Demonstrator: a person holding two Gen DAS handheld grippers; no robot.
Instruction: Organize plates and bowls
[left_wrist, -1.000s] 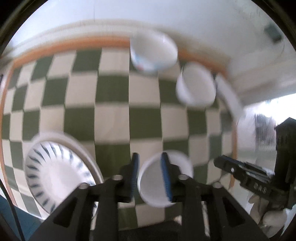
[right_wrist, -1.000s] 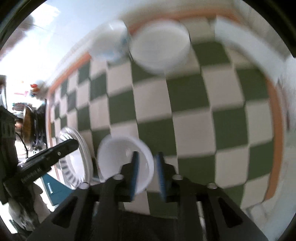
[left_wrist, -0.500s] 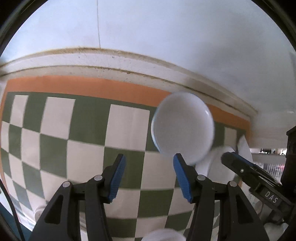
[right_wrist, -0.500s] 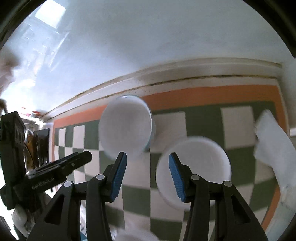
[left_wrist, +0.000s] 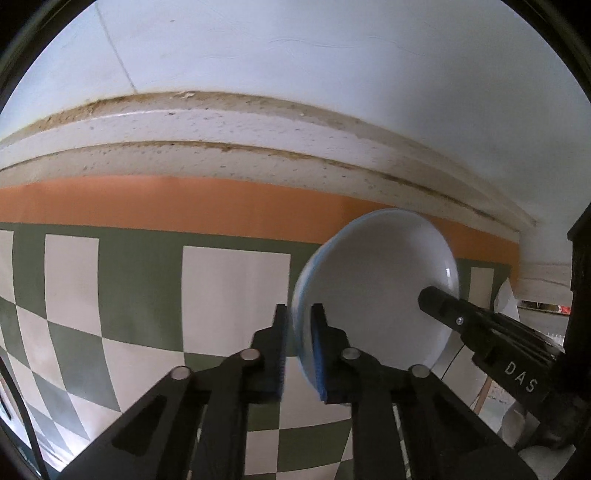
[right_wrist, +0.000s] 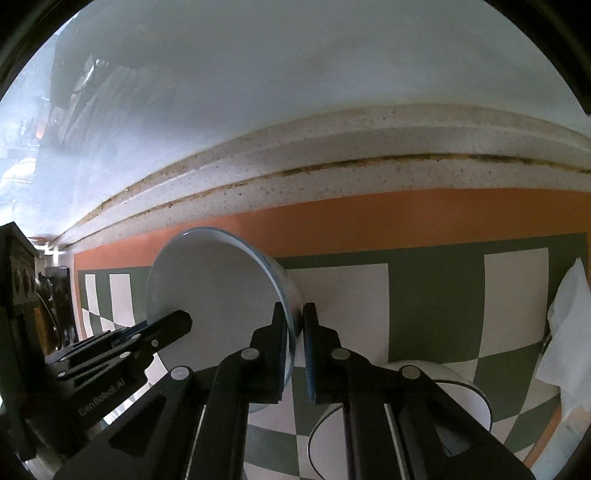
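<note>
Left gripper (left_wrist: 298, 347) jaws clamped on white bowl (left_wrist: 373, 295) rim. Right gripper (right_wrist: 295, 341) likewise, opposite rim (second bowl (right_wrist: 443, 373) half hidden below).

- Checkered cloth (left_wrist: 236, 295) left of the white bowl (left_wrist: 376, 295) lies bare — open passage.
- Second bowl (right_wrist: 461, 384) and crumpled paper (right_wrist: 569, 332) crowd the right.
- Wall ledge (right_wrist: 369, 177) blocks behind.

"DAS" on right tongs (left_wrist: 517, 373); "GenRobot AI" (faint) on left tongs (right_wrist: 99, 398).
</note>
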